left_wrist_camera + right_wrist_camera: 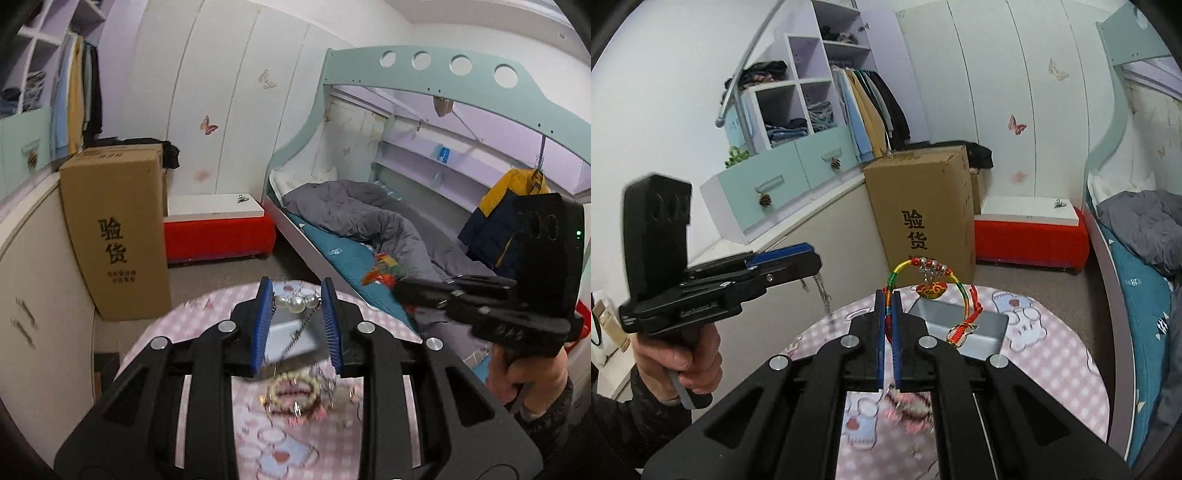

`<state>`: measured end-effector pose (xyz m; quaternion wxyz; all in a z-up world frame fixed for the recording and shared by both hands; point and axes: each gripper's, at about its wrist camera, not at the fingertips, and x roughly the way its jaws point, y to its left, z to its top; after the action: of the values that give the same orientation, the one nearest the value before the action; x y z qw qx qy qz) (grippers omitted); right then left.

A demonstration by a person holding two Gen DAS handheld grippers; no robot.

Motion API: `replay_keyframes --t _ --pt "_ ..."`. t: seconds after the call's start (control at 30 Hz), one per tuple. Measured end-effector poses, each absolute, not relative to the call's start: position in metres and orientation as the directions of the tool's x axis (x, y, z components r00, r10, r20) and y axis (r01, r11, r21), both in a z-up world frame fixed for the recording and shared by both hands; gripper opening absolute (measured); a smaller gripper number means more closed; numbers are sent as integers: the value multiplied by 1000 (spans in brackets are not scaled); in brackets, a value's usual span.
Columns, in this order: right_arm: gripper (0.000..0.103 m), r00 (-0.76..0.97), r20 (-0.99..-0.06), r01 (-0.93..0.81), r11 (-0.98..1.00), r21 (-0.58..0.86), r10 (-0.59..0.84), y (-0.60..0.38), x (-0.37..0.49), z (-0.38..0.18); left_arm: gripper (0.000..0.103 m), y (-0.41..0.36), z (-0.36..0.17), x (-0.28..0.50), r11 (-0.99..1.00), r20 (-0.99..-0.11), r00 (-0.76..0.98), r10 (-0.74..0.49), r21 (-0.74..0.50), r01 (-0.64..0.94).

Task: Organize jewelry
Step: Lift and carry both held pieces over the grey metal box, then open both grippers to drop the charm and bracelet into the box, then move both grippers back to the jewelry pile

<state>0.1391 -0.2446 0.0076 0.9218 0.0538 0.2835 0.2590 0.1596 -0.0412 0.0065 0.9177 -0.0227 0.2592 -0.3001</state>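
Observation:
My left gripper (297,301) is shut on a pearl necklace (297,302); three pearls sit between its blue pads and a silver chain (299,334) hangs down over a grey tray (291,338). It shows in the right wrist view (786,258) with the chain (823,291) dangling. My right gripper (888,295) is shut on a rainbow cord bracelet (931,280) with a red-gold charm, held above the grey tray (993,325). In the left wrist view the right gripper (399,286) is at the right. A bead bracelet (295,393) lies on the pink tablecloth.
The round table has a pink checked cloth (1052,350). A tall cardboard box (923,214) stands behind it, beside a red bench (1030,236). A bed with a grey quilt (362,218) is to the right. A cabinet (33,295) is to the left.

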Motion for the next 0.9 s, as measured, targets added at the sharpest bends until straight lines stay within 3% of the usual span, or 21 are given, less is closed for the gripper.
replay_keyframes --t 0.37,0.4,0.43,0.47,0.53,0.6,0.9 --pt "4 567 -664 -319 873 368 487 -248 239 -66 29 -100 -43 255 867 -647 606 -463 -188 462" --pt "6 558 -672 -302 873 382 487 -251 244 -73 35 -101 -47 259 878 -664 606 -438 -171 447" --pt "7 559 -677 -288 878 383 479 -252 245 -75 67 -103 -52 262 890 -681 607 -409 -150 432" --pt "14 567 -688 -252 891 377 452 -256 247 -79 89 -101 -54 262 900 -680 622 -389 -136 414" --pt "73 591 -684 -215 901 377 428 -262 244 -79 94 -93 -53 256 914 -657 660 -364 -116 388" --pt "96 656 -661 -182 926 331 365 -268 233 -74 95 -84 -50 253 926 -651 677 -344 -114 360" --pt "96 772 -589 -81 957 280 238 -291 188 -54 95 -51 -27 194 975 -549 813 -194 -13 224"
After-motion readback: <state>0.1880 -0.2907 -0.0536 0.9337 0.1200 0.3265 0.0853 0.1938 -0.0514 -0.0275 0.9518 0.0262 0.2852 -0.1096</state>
